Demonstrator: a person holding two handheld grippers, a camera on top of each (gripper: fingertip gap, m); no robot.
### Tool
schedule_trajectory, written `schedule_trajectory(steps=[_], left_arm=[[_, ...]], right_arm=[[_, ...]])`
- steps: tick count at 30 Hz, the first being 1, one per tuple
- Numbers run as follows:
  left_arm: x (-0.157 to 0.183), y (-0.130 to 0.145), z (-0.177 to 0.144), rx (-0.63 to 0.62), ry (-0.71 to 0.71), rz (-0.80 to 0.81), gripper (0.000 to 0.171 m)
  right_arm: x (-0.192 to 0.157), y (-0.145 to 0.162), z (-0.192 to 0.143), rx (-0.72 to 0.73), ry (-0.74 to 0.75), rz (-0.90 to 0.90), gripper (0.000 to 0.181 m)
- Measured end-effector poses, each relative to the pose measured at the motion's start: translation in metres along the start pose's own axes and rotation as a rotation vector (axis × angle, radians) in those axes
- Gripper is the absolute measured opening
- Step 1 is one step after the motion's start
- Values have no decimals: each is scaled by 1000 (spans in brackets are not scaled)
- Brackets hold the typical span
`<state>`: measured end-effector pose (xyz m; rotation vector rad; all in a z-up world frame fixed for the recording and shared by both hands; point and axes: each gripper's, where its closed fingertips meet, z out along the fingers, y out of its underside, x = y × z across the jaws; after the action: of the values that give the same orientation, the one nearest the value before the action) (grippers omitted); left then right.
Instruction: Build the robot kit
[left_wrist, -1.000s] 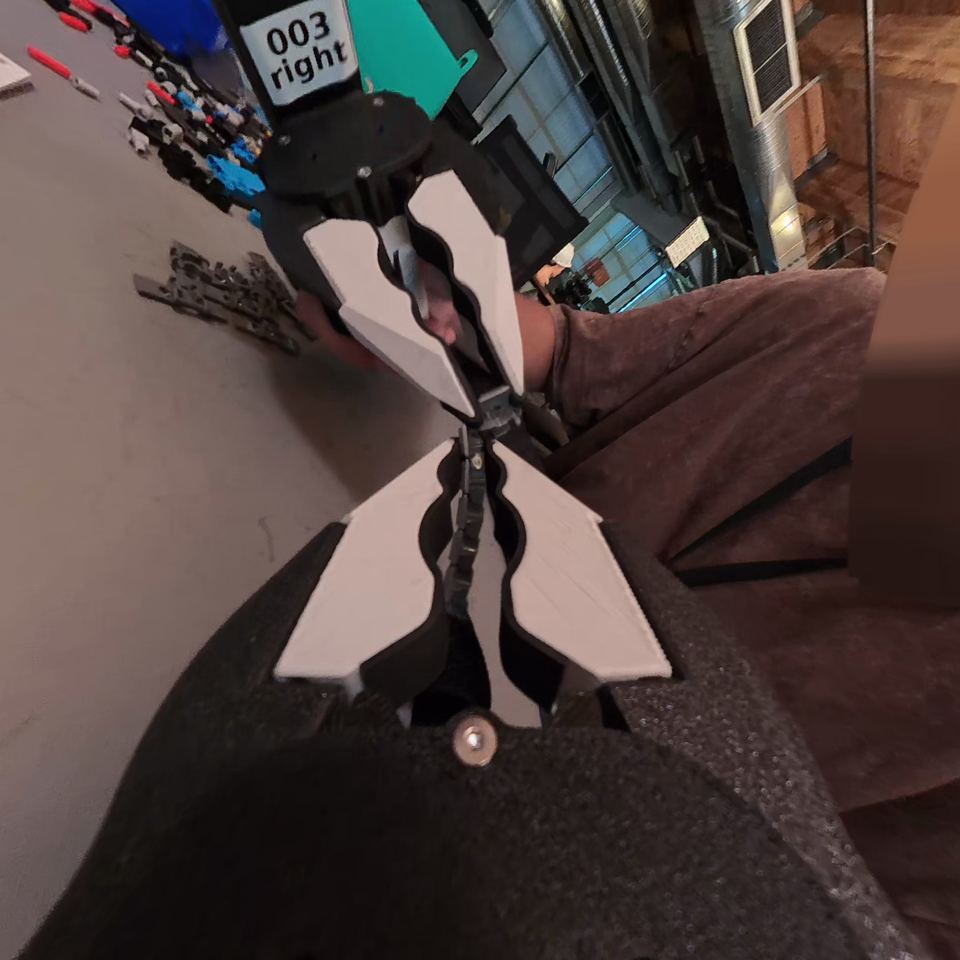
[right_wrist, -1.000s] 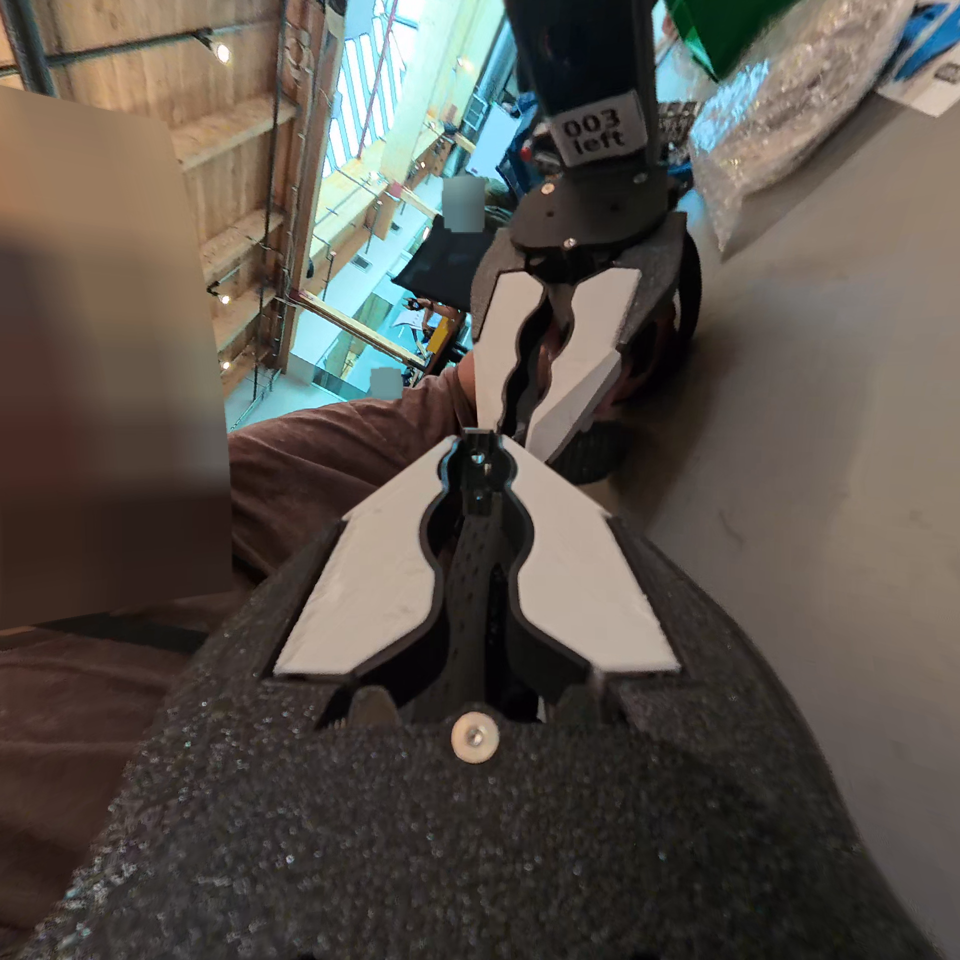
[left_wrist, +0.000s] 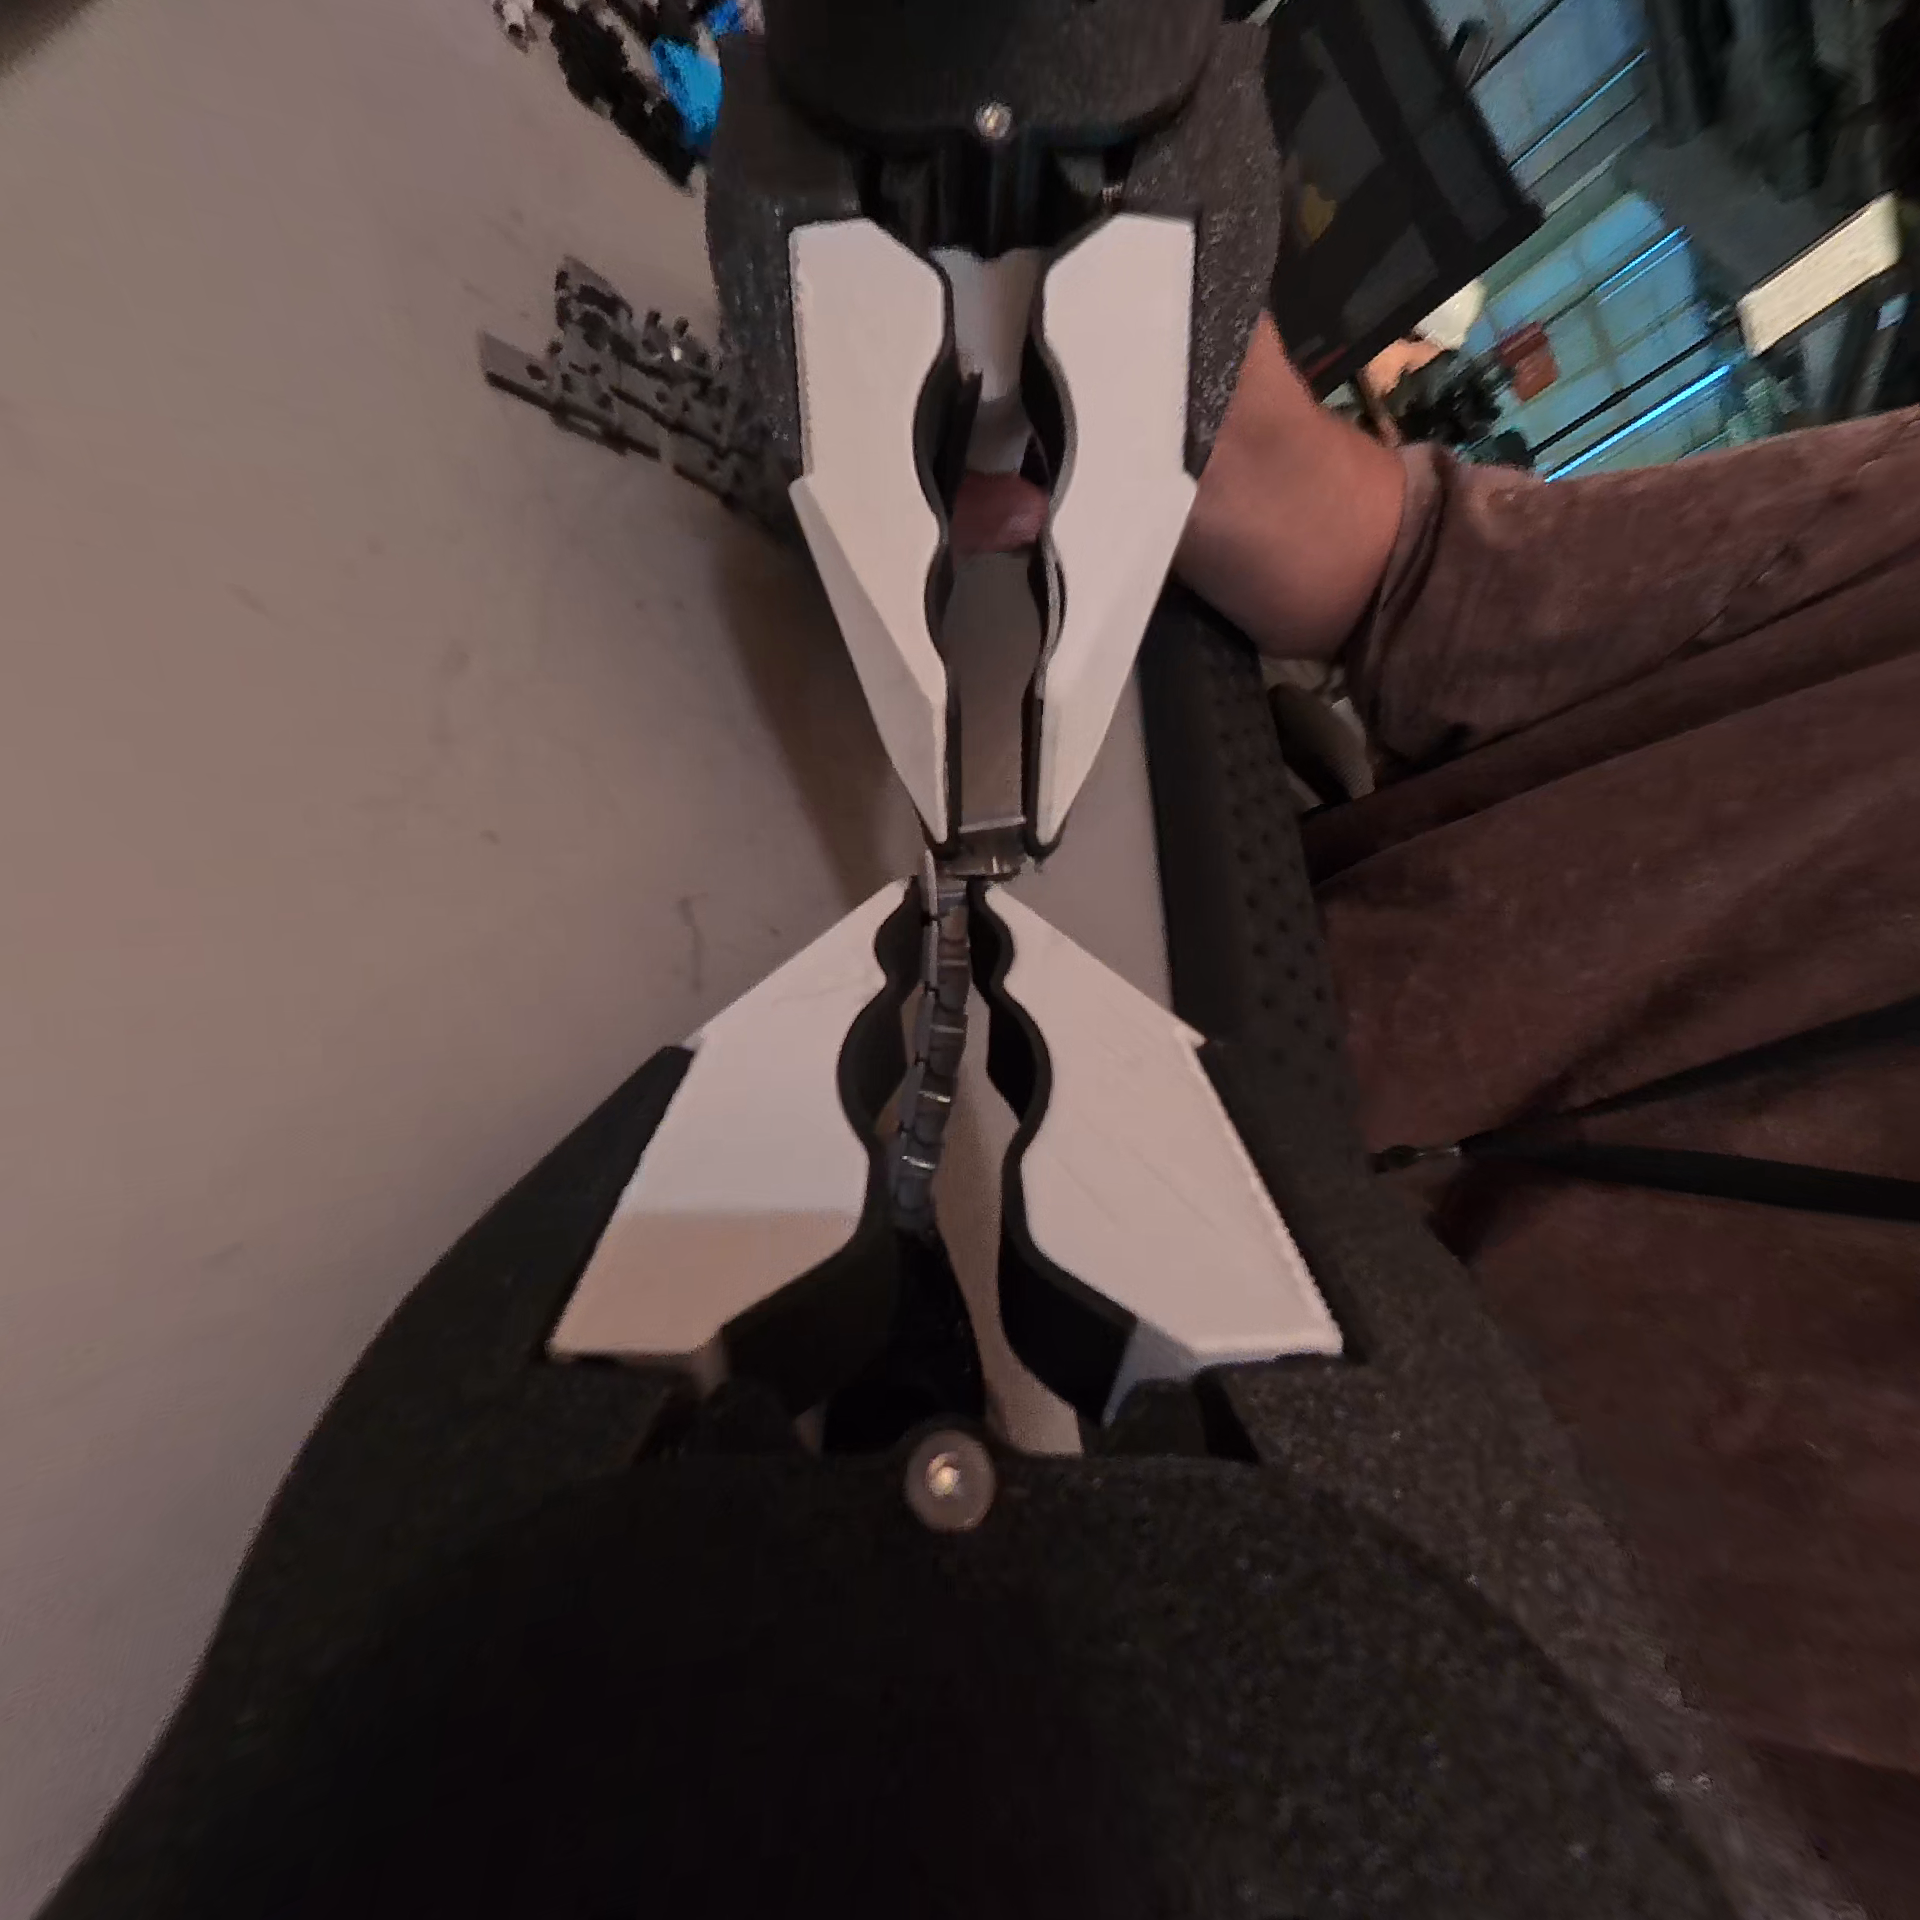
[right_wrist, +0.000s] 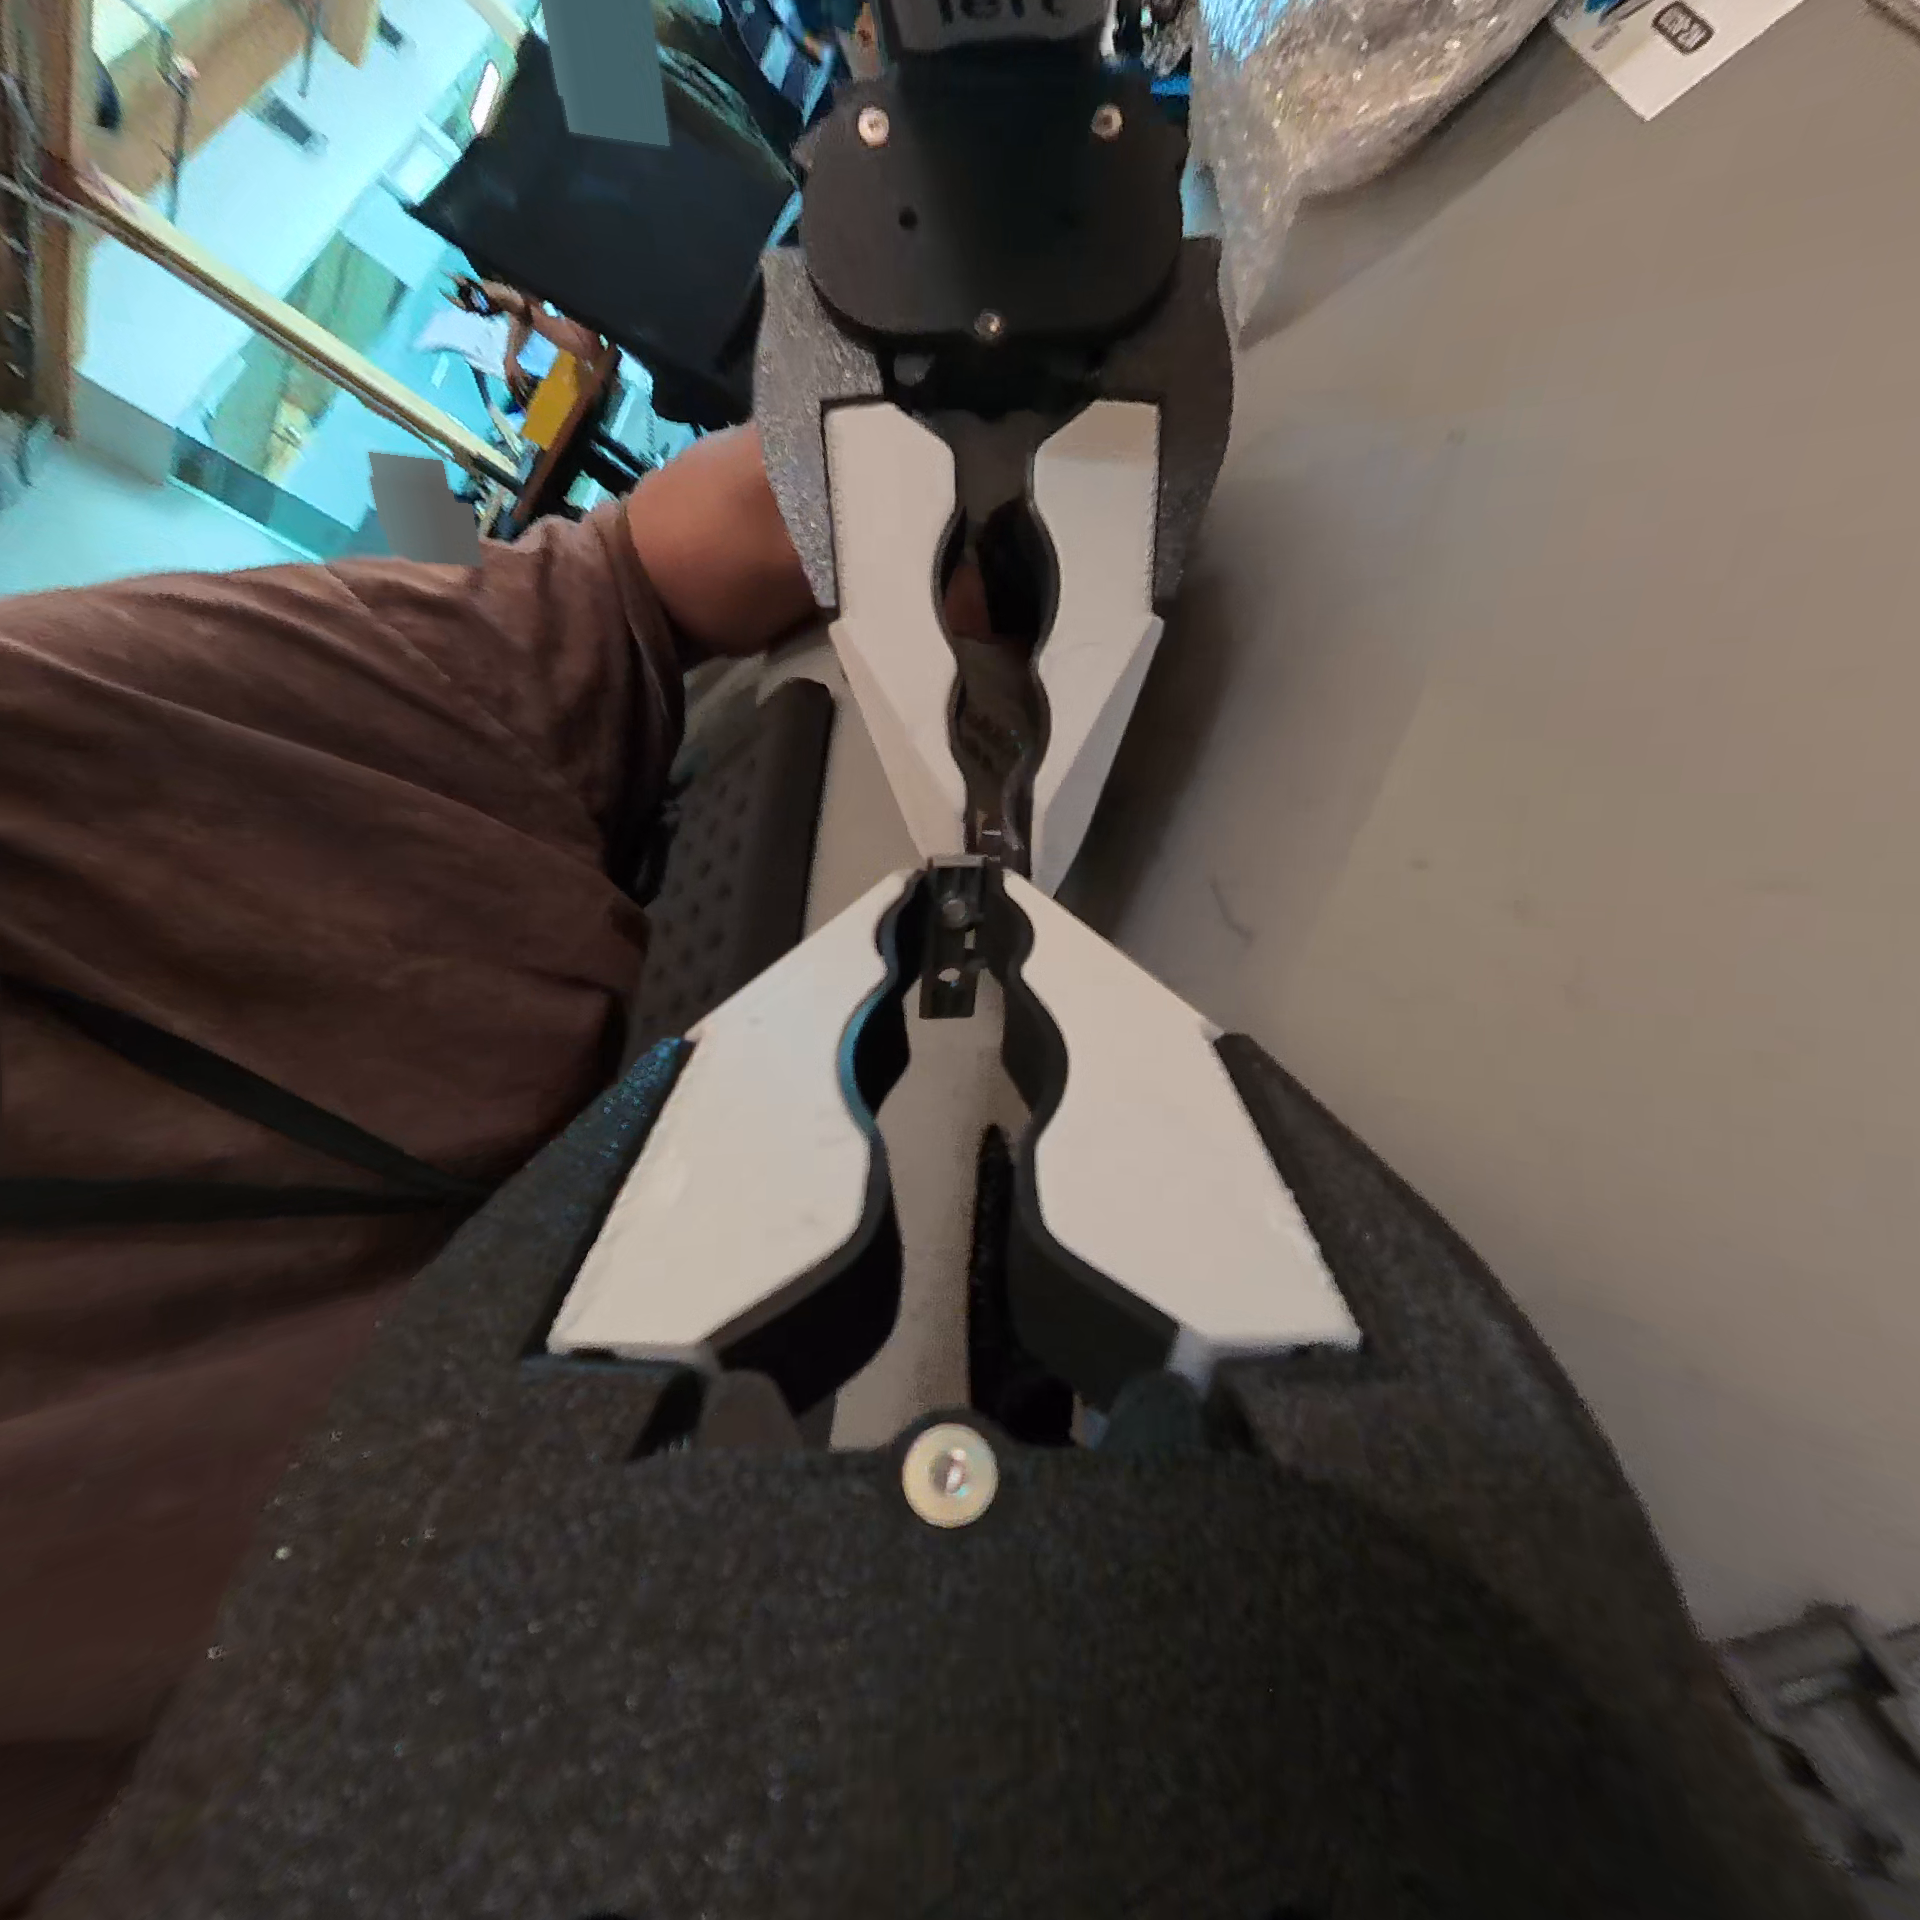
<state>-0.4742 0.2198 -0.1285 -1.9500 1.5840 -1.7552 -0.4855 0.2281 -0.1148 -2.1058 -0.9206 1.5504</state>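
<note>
Above the grey desk (left_wrist: 312, 935), near its edge by the person, the two tools met tip to tip. The left tool (left_wrist: 951, 894) was pinching a dark grey segmented strip (left_wrist: 930, 1060), edge-on and running back between its fingers. The right tool (right_wrist: 961, 883) was pinching a short black perforated bracket (right_wrist: 954, 951); the two parts touched or nearly touched at the tips. Risk, as a judgement: both grips sat only at the fingertips, so a small misalignment or twist could lever one part out of its pinch or skew the joint. Both tools were held level and directly opposed, each gripped by a hand (left_wrist: 1278, 540) from a brown sleeve (left_wrist: 1662, 675). More small grey parts (left_wrist: 623, 384) lay toward the far desk edge.
</note>
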Motion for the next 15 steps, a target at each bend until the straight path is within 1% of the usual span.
schedule_trajectory(steps=[4,5,7,10,15], left_arm=[[-14,18,9,-118,-126,62,6],[-13,19,10,-127,-130,73,6],[-14,19,10,-128,-132,66,7],[-14,20,9,-130,-138,81,7],[-15,20,10,-131,-145,91,7]], right_arm=[[14,18,8,-79,80,-42,11],[15,21,9,-91,95,-78,11],[17,20,9,-90,121,-111,11],[18,19,10,-80,123,-144,11],[20,19,10,-61,101,-106,11]])
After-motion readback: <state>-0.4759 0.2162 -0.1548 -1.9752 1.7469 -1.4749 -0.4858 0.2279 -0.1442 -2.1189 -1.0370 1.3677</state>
